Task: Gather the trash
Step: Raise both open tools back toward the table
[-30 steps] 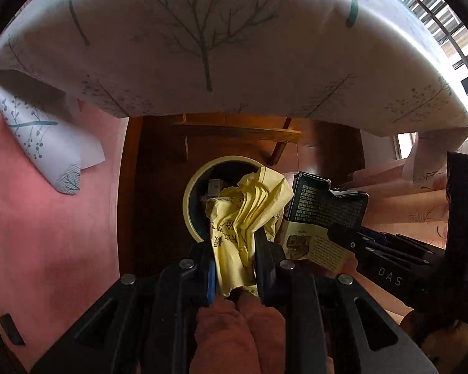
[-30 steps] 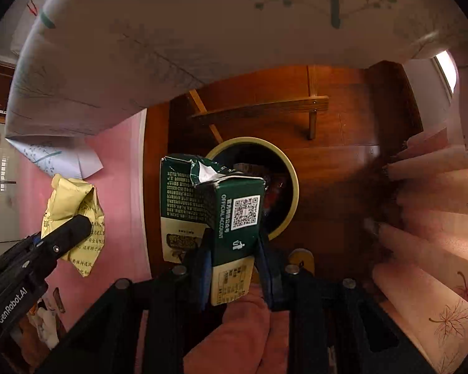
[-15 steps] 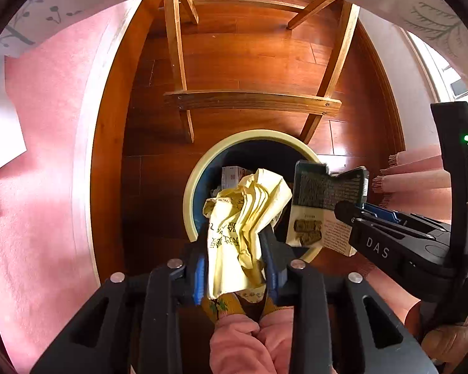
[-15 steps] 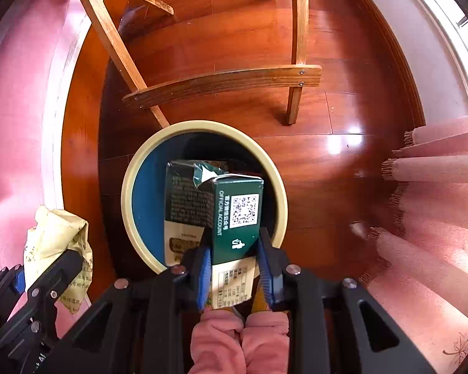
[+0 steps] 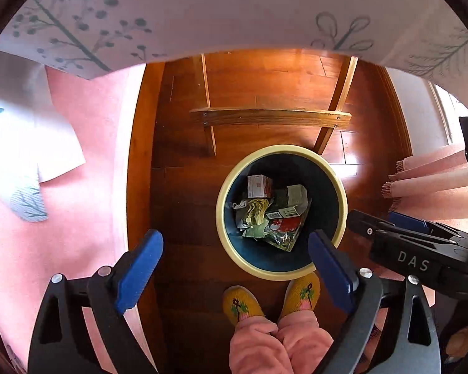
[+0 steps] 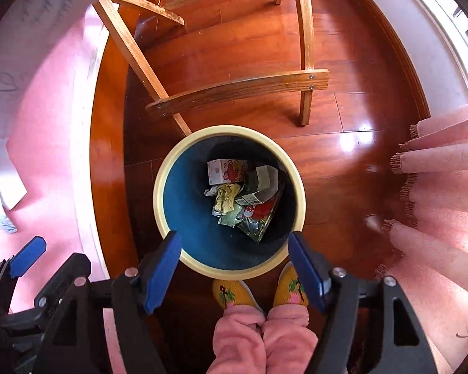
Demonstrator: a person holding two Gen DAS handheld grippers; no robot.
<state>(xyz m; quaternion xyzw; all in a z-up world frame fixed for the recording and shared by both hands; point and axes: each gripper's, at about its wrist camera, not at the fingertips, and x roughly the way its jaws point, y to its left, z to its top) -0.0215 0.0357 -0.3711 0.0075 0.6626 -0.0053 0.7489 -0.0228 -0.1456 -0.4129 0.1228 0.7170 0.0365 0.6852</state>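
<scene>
Blue pads on both tongs stand wide apart with nothing between them. The left tongs (image 5: 235, 275) hang above the floor, the cream-rimmed bin (image 5: 338, 187) just ahead of and slightly right of their gap; the right finger overlaps the bin's near rim in that view. The right tongs (image 6: 234, 271) hang directly over the bin's (image 6: 159, 187) near edge, rim showing between their fingers.

Trash lies at the bottom of the bin, ahead of and below both tongs: a crumpled yellow wrapper (image 5: 257, 212) (image 6: 226, 198), a dark green carton (image 5: 288, 198) (image 6: 262, 180) touching it on its right, a white and red box (image 5: 259, 185) (image 6: 223, 170) beyond them, and a foil packet (image 6: 255, 221) nearest the tongs. How these pieces overlap underneath cannot be made out, and print on them is too small to read.

A patterned tablecloth (image 5: 202, 9) cuts off the top of the left view. Wooden chair legs (image 6: 243, 88) stand beyond the bin. Yellow slippers (image 6: 231, 291) sit just behind the bin, partly hidden by pink trouser legs (image 6: 262, 339).
</scene>
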